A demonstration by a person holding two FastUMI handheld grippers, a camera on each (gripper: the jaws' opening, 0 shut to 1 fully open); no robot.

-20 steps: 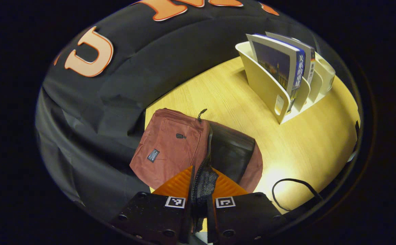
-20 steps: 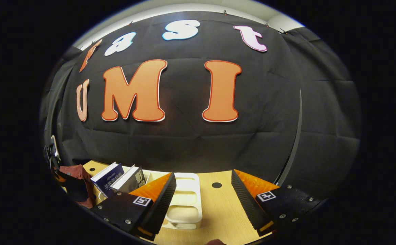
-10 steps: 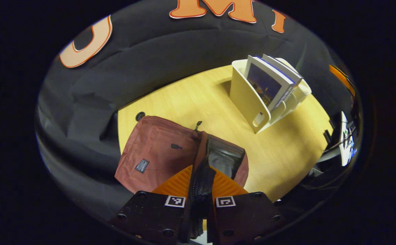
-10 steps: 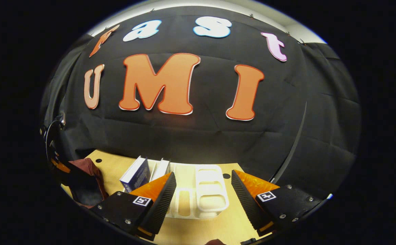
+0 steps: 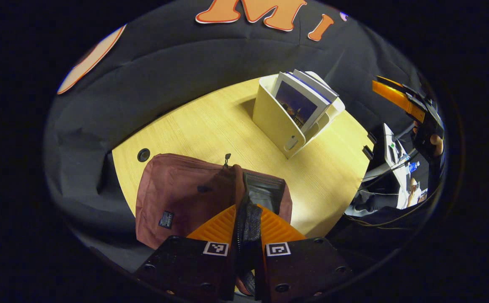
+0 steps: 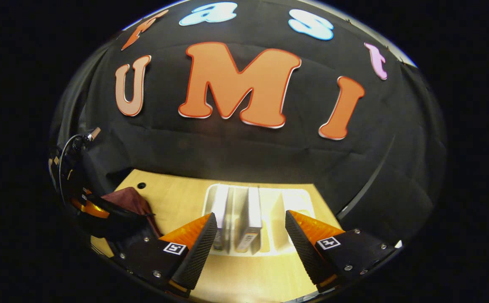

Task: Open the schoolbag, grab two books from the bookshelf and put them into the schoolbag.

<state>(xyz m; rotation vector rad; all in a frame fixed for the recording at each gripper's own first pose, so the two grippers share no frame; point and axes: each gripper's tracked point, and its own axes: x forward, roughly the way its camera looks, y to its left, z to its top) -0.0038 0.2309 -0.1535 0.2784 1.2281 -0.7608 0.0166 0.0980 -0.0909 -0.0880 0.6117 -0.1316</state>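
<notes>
Maroon schoolbag edge between fingers.

Left hand-held gripper pinched tight on the zipper edge of the maroon schoolbag, which lies on the wooden worktop with its dark inside showing through the opening just past the fingers. Cream bookshelf stands well apart from the bag toward the back of the worktop, two books leaning in it. Right hand-held gripper seen at the far right edge, a person's hand on it.
</notes>
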